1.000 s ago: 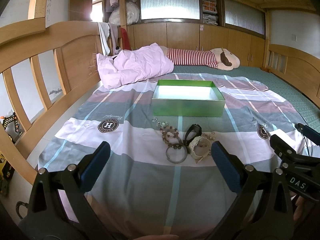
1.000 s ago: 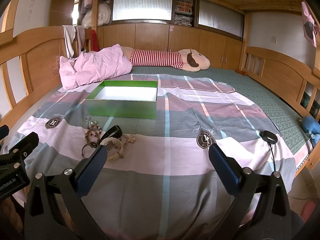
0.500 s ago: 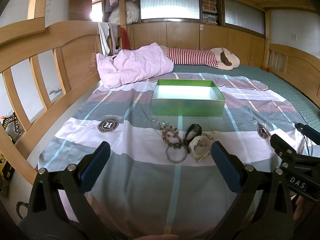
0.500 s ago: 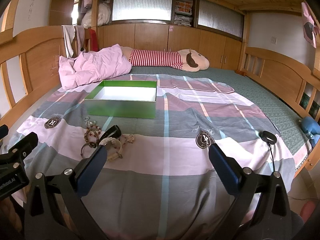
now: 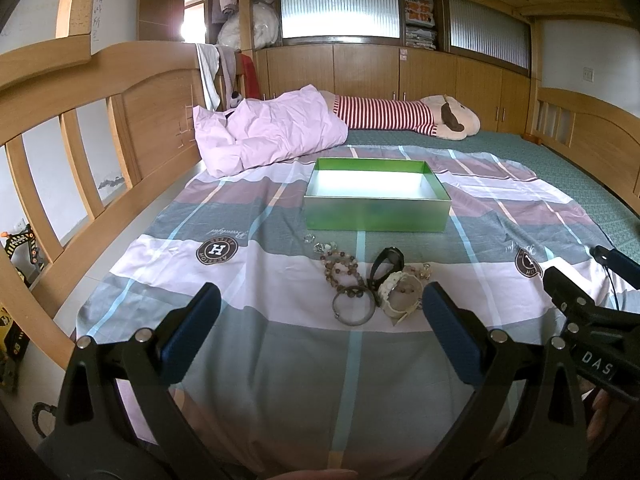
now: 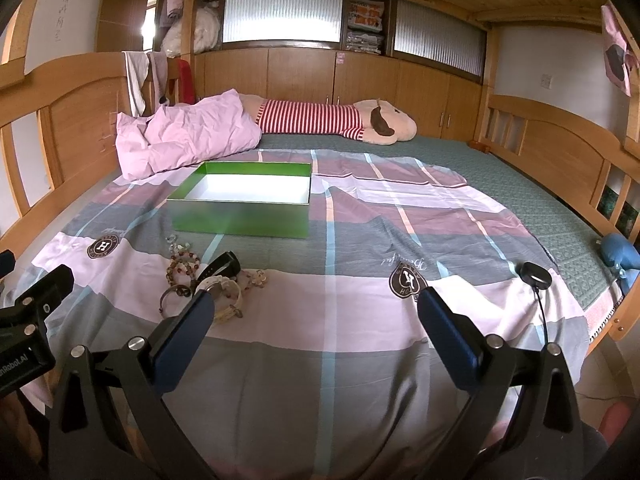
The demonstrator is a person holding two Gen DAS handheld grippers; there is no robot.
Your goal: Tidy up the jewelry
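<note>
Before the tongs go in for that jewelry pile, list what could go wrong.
1. The pieces are bunched and touching: the metal bangle, the white watch and the bead bracelets overlap, so lifting one may drag another.
2. They lie on a loose striped sheet; closing low could pinch fabric too.
3. The small rings near the green box look hard to grip and might slip. Both the left tongs and right tongs are open and empty.
</note>
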